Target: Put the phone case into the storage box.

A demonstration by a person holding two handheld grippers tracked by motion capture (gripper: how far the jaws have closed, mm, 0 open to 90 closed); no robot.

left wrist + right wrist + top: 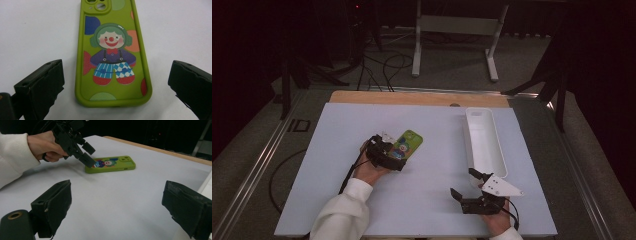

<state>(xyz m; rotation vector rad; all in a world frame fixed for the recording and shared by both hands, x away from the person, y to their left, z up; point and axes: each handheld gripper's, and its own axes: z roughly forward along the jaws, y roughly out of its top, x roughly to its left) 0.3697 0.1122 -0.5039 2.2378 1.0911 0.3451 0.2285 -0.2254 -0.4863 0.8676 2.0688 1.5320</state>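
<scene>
Green phone case printed with a clown lies flat, back up.

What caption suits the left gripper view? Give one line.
Open left gripper poised over a green rubbery clown-print phone case lying flat on the white table.

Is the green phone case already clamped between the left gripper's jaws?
No: the left gripper stands open, its jaws apart on either side of the phone case, touching neither edge.
</scene>
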